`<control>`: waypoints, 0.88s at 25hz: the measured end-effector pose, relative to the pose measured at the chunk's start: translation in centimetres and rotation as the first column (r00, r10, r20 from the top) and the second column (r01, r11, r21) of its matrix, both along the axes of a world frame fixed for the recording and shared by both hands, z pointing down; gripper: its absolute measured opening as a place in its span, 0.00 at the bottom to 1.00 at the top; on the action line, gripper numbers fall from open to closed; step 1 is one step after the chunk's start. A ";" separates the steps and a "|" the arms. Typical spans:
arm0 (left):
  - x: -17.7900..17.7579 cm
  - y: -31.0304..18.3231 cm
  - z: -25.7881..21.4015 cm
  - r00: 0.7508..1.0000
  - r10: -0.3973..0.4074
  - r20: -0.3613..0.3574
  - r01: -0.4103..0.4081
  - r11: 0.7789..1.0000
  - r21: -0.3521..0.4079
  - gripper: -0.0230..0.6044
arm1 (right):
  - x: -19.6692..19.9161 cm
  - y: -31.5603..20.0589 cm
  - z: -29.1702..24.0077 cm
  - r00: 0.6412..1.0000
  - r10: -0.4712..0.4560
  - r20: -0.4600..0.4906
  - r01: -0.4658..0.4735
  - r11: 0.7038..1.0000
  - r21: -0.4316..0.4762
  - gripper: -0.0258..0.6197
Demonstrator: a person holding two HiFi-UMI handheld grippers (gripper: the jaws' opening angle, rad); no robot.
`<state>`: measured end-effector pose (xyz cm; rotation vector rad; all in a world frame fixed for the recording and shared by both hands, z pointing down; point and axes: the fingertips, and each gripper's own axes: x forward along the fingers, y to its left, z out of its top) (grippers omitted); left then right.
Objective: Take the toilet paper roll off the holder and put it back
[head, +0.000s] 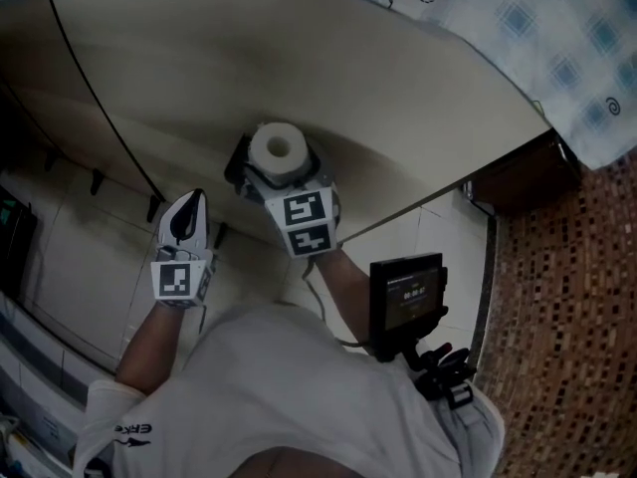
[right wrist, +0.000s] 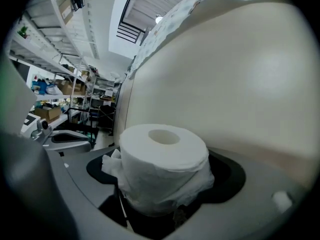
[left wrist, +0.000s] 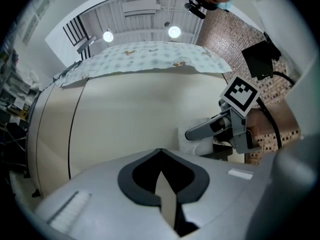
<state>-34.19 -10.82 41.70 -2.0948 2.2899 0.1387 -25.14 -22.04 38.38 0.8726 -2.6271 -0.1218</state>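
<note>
Soft white roll (right wrist: 162,159) clasped by right gripper (right wrist: 165,184)
Its wrinkled cylinder is pressed between 2 grey jaws; left gripper (left wrist: 160,153) is clenched, empty.

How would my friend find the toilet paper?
Find the big cream curved wall. In front of it the right gripper reaches out, and the toilet paper roll stands between its jaws. It's the only white round thing there, with a hole on top.
</note>
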 end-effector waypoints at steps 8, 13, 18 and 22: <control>1.1 0.0 -0.6 0.999 0.028 0.018 -0.027 0.999 -0.019 0.04 | 2.4 1.3 -3.4 0.994 0.013 0.109 -0.019 0.998 0.055 0.76; 3.0 0.0 -0.7 0.998 0.062 0.028 -0.061 0.998 -0.027 0.04 | 6.3 1.6 -4.7 0.988 0.073 0.137 -0.084 0.993 0.080 0.76; 5.7 -0.6 -0.8 0.993 0.116 0.028 -0.116 0.993 -0.008 0.04 | 11.4 1.7 -4.7 0.978 0.158 0.134 -0.170 0.982 0.085 0.76; 7.9 -0.8 -1.2 0.986 0.161 0.031 -0.162 0.987 0.011 0.04 | 15.3 2.3 -4.5 0.966 0.221 0.131 -0.233 0.969 0.084 0.76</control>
